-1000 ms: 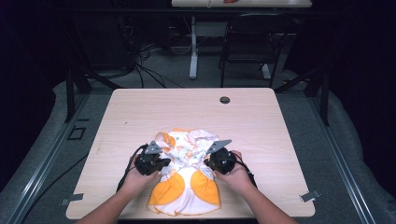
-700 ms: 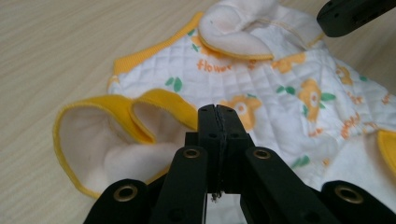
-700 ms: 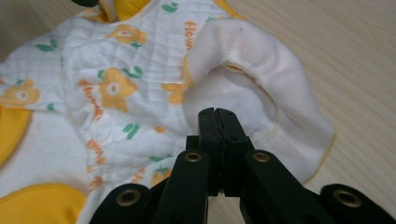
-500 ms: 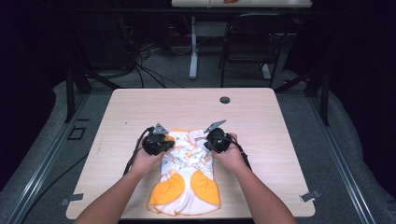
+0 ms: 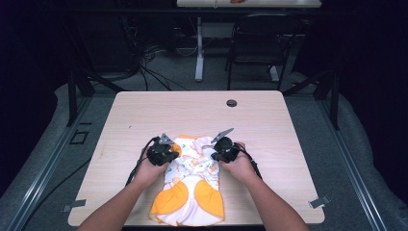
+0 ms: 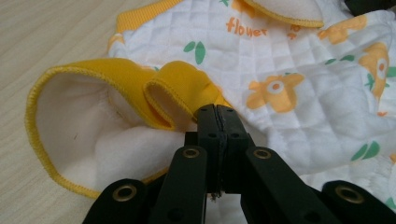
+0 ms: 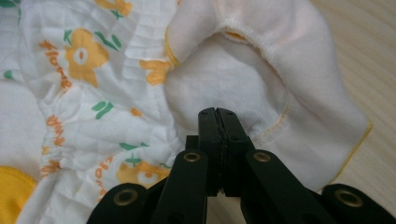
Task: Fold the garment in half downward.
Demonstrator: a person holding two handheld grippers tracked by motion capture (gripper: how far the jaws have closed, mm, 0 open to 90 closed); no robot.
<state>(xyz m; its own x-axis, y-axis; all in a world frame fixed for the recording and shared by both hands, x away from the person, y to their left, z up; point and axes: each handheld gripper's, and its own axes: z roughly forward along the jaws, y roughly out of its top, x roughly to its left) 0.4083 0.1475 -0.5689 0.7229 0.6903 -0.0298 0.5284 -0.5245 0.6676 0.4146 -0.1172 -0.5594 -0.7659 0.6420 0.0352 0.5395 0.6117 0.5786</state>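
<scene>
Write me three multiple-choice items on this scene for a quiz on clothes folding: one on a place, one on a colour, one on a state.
1. Where does the baby garment lie on the table?
A. at the far edge by the round black cap
B. at the near edge, between the person's forearms
C. at the right corner

2. What colour are the garment's two large patches nearest the person?
A. green
B. blue
C. orange

3. How do the fingers of the left gripper stand?
A. shut together
B. wide open
C. closed around a cup

Answers:
1 B: the high view shows it at the near edge, with the round black cap far beyond it.
2 C: the high view shows both patches orange.
3 A: the left gripper view shows the two black fingers pressed together at the garment's yellow trim.
</scene>
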